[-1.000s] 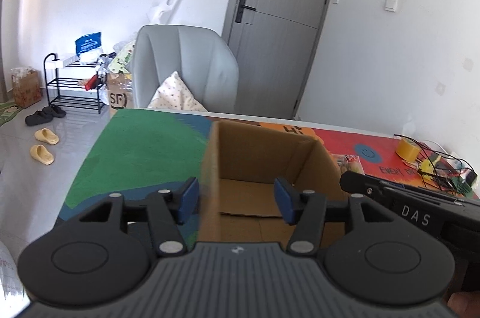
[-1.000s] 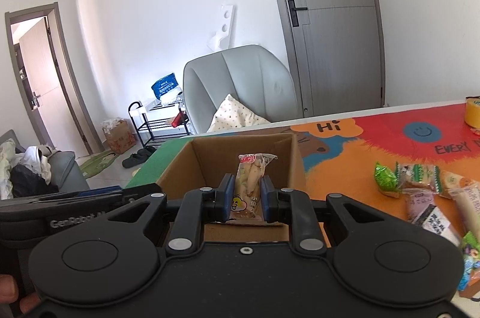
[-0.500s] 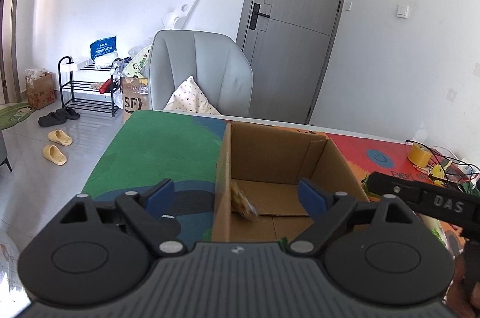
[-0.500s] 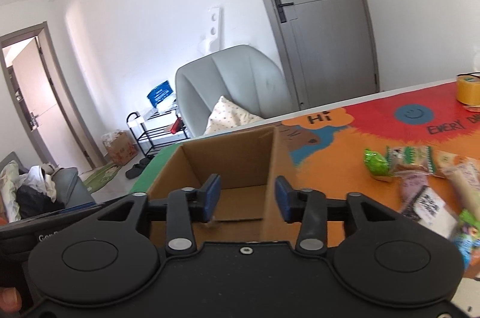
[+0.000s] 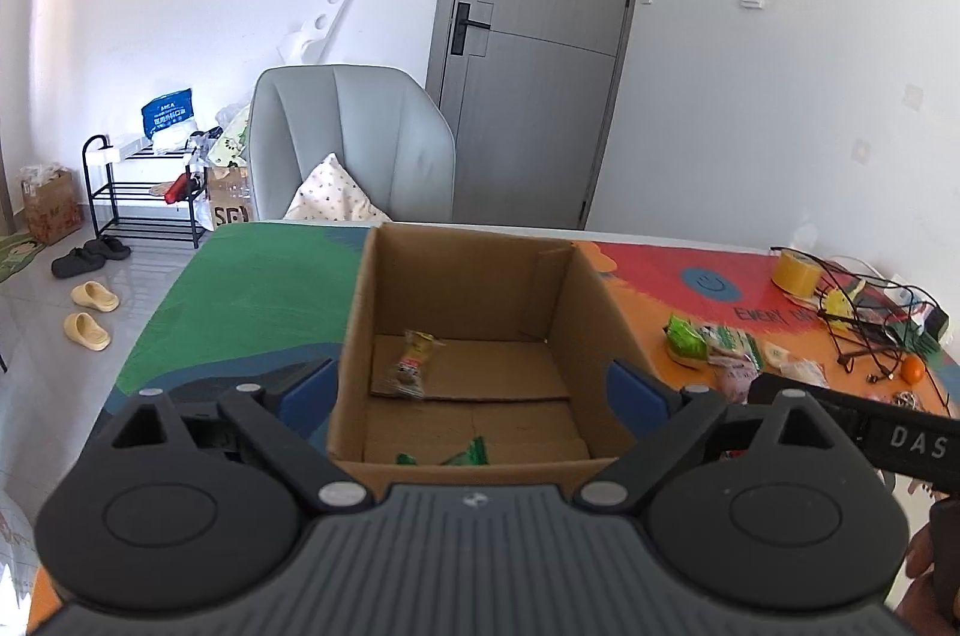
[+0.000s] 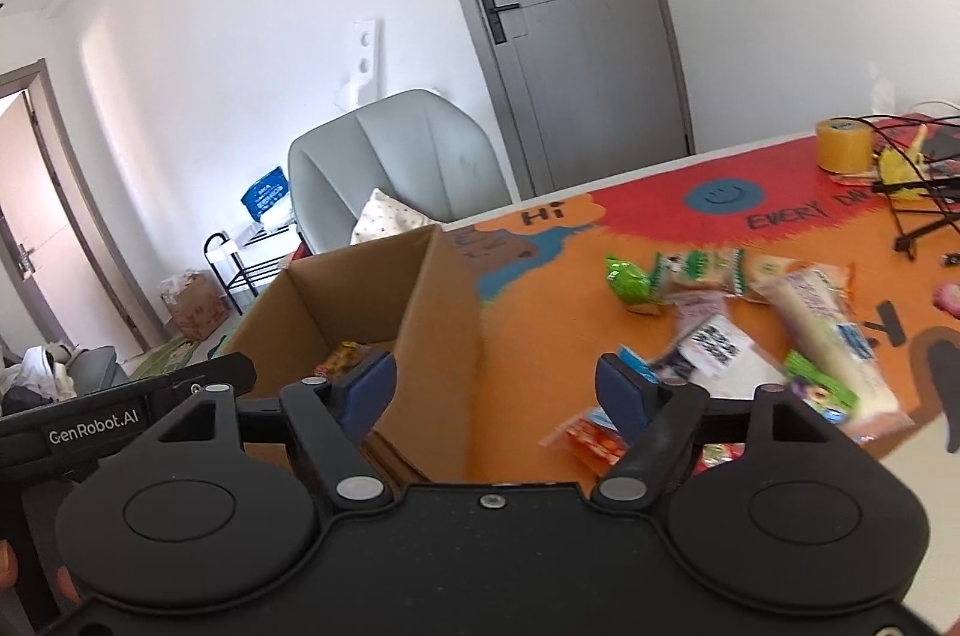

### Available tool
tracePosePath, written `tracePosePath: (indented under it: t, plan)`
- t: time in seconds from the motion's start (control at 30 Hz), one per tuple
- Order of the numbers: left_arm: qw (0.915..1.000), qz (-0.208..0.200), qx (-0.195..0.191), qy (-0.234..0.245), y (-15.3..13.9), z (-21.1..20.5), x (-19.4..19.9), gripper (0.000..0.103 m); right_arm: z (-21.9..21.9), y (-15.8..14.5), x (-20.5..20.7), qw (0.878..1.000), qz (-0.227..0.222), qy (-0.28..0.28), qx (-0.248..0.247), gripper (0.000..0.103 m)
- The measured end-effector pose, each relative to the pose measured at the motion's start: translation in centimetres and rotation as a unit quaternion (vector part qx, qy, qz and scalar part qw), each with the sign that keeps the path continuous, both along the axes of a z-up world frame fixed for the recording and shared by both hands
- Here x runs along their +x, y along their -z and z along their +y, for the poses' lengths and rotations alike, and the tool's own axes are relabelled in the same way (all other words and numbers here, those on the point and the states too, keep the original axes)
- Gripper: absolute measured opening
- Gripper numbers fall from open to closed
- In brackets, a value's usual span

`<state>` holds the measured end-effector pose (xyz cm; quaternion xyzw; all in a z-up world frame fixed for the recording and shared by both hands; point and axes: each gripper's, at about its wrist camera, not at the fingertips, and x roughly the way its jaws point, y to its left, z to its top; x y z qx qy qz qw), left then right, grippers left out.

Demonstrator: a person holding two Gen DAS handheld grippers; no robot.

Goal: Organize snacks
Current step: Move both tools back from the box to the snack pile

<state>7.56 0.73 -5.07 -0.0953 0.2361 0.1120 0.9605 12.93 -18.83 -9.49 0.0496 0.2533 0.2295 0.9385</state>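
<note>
- Table mat (image 5: 252,300): green to orange-red, printed; cardboard box (image 5: 462,276) on it.
- Snack packet (image 5: 413,363) on box floor; loose snacks (image 6: 750,312) right of box.
- Left gripper (image 5: 474,390), right gripper (image 6: 495,390): jaws just widened, nothing between.
- Room: grey door (image 5: 540,36), grey chair (image 5: 354,144), shoe rack (image 5: 141,192).

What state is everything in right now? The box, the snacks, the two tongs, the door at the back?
Cardboard box: open-topped, upright on the table.
Snack packet: lying on the box floor.
Green packets: inside the box, at its near wall.
Loose snacks: scattered on the table, outside the box.
Left tongs: open, just been widening, nothing between them.
Right tongs: open, just been widening, empty.
Grey door: closed.
Tape roll: standing on the table.
</note>
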Motion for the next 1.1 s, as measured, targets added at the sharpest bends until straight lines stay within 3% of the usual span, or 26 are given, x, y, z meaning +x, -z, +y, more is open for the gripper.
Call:
tracePosePath:
  t: [0.2,0.33,1.1]
  plan:
    - [0.9999,-0.005,0.009,0.001,-0.3,-1.5,-0.4,0.099,-2.1,-0.2,-0.7,1.0,-0.006,0.002,0.003,0.091]
    - [0.9997,-0.01,0.016,0.013,-0.5,-2.9,-0.5,0.099,-3.8,-0.1,-1.1,1.0,-0.003,0.018,0.008,0.094]
    - [0.9942,-0.017,0.015,0.105,0.3,-10.0,-0.1,0.099,-10.9,1.5,-1.4,0.997,0.016,0.071,0.008,0.095]
